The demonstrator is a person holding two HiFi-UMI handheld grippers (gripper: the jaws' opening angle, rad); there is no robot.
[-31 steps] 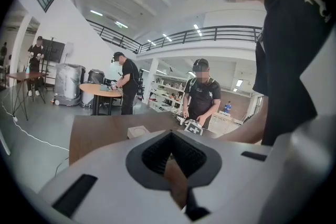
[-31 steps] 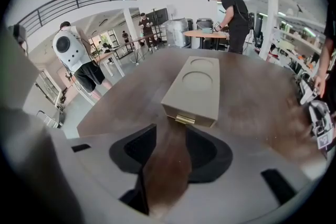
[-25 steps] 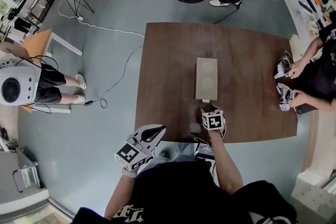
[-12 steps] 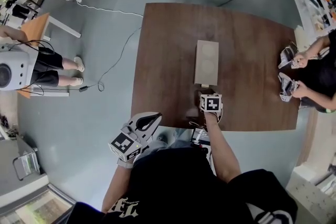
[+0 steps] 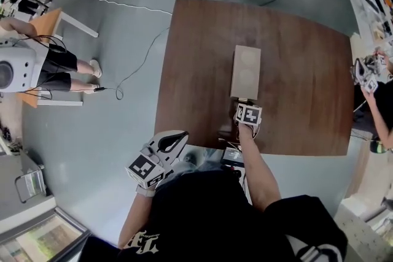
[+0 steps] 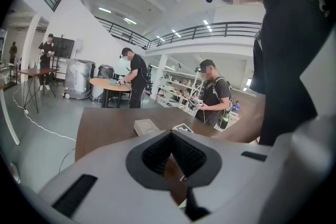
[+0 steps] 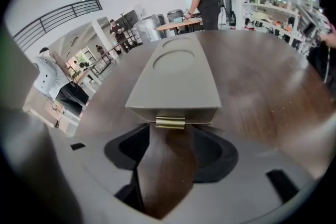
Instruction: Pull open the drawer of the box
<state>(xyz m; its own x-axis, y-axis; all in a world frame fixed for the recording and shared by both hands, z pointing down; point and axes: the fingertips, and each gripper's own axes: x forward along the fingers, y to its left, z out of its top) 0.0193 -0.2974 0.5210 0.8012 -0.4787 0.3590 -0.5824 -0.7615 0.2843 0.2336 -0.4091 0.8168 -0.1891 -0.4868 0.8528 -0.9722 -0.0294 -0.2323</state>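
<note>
A long beige box lies in the middle of the brown table, its brass drawer tab facing me. In the right gripper view the box fills the centre and the tab sits just beyond the fingertips. My right gripper points steeply down at it, open; its jaws have just been opening, and only bare table wood shows between them. The right gripper almost reaches the box's near end. My left gripper hangs off the table's left front corner, open and holding nothing.
At the table's right edge another person's hands hold grippers. A seated person and a floor cable are to the left. A round table with people stands beyond. The table's front edge runs just ahead of my body.
My right gripper has moved forward and down until it is close to the box's tab, and its wrist has rolled. The person at the right has drawn back from the table. The left gripper stays put.
</note>
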